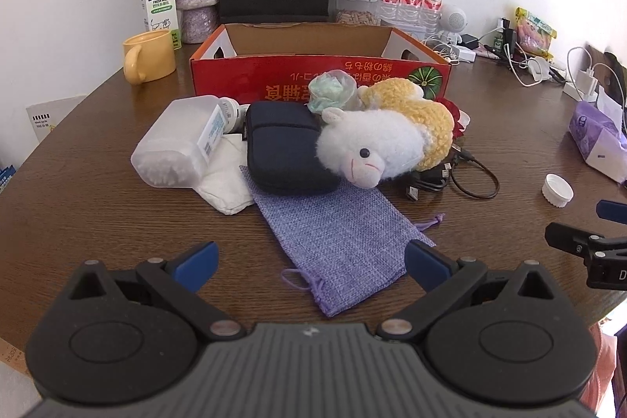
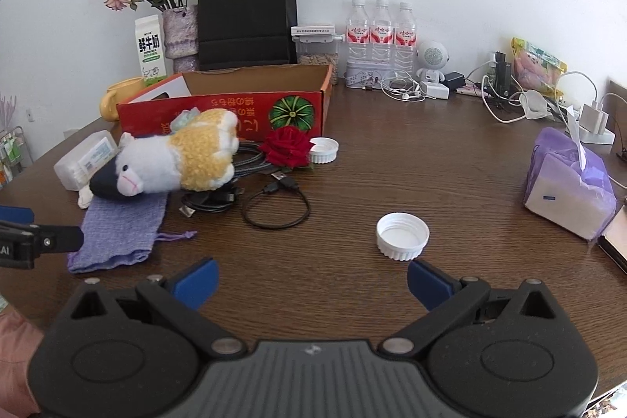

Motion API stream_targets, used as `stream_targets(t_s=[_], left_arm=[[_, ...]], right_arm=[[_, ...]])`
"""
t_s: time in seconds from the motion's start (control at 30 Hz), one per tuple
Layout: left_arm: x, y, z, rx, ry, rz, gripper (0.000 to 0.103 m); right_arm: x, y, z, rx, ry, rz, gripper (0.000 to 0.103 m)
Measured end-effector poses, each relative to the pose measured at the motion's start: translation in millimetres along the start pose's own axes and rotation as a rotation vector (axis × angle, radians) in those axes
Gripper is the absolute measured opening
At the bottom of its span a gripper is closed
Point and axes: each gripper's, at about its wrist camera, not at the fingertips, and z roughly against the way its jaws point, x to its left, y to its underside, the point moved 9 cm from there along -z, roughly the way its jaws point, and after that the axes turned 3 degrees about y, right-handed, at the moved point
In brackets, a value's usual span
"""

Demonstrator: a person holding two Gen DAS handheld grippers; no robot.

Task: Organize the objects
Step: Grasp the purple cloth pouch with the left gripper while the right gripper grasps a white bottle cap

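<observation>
Jaws spread wide and empty on both left gripper (image 1: pixel 311 263) and right gripper (image 2: pixel 312 279): take the plush sheep (image 1: pixel 386 140) lying on the dark pouch (image 1: pixel 286 145) first, pinch mid-body, lift clear of the cables (image 2: pixel 250 198), drop into the red box (image 1: pixel 313 65) just behind.

free: bare table (image 2: pixel 392 163) centre-right | obstacles: white cap (image 2: pixel 402 236) lower centre, cable loop (image 2: pixel 276 208), tissue pack (image 2: pixel 568 190) right edge

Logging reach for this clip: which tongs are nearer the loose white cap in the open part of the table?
Right. The right tongs sit open just short of the white cap; the left tongs hang over the purple pouch, well to its left.
</observation>
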Motion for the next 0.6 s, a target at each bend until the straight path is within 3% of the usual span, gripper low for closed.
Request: stream_targets(t_s=[0.3, 0.6], left_arm=[[-10, -9, -33, 0.054, -0.035, 0.069, 0.103], [-14, -11, -57, 0.110, -0.102, 0.105, 0.103]], right_arm=[[-40, -10, -37, 0.022, 0.004, 0.023, 0.098], [-47, -17, -67, 0.062, -0.046, 0.077, 0.091]])
